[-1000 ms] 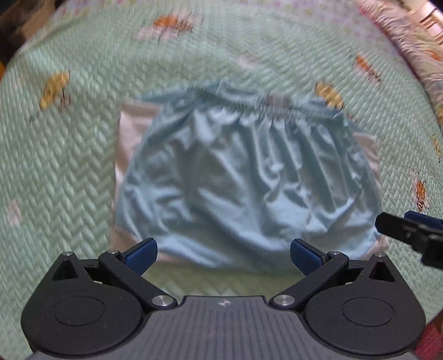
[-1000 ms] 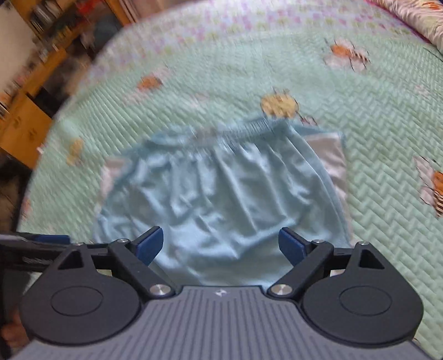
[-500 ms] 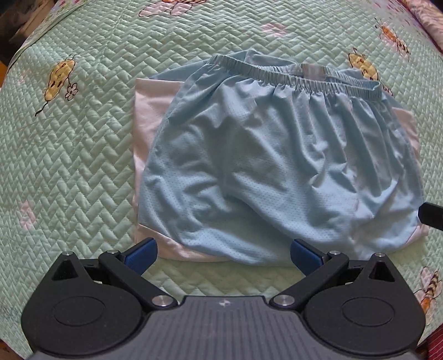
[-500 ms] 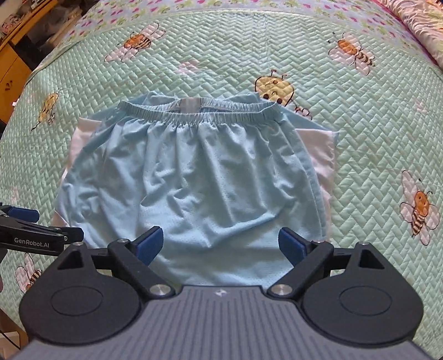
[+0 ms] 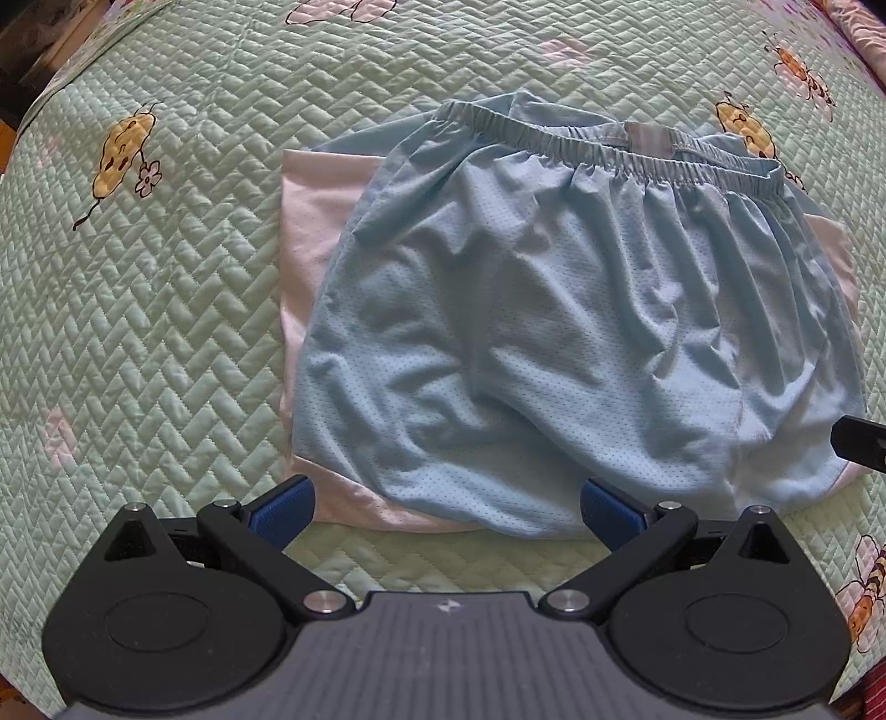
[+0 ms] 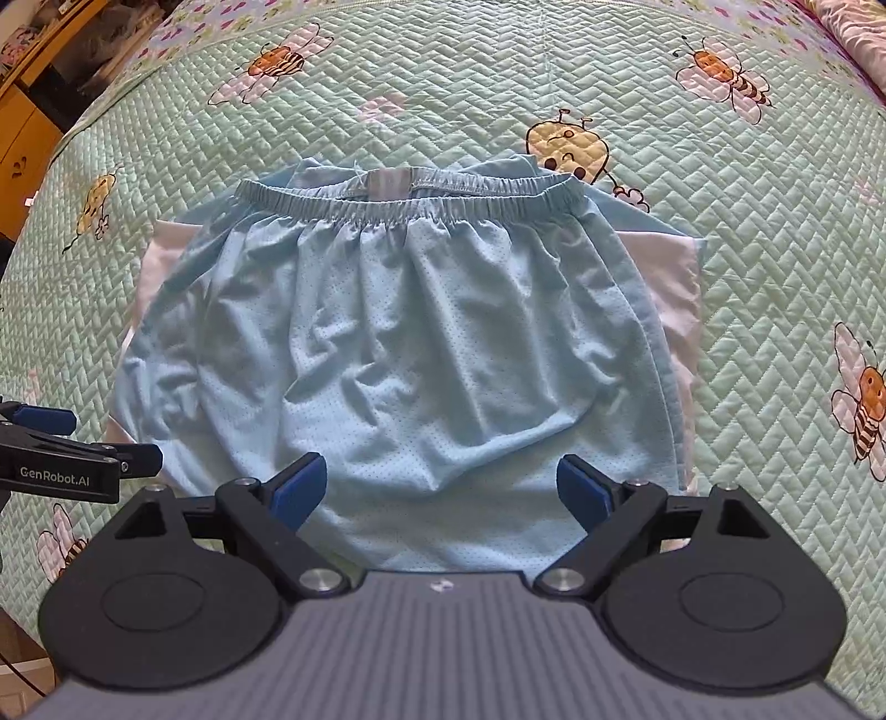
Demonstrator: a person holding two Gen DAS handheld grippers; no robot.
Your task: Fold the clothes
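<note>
Shorts (image 5: pixel 559 354): pale blue mesh w/ pinholes, gathered elastic waistband (image 6: pixel 410 207) at far edge, small grey tag mid-band, white side panels. Fabric rumpled, lying flat mid-bed. Quilt (image 5: pixel 166 310): mint green, herringbone stitch, printed bees + flowers. Left claw (image 5: pixel 446 504) wide open, nothing gripped, blue pads over shorts' near hem, left corner. Right claw (image 6: pixel 440 487) wide open, empty, poised over hem toward right side. Each claw's tip shows at the edge of the other's view. Wooden furniture (image 6: pixel 27 127) past bed's far left; pink patterned bedding (image 6: pixel 853 27) far right.
</note>
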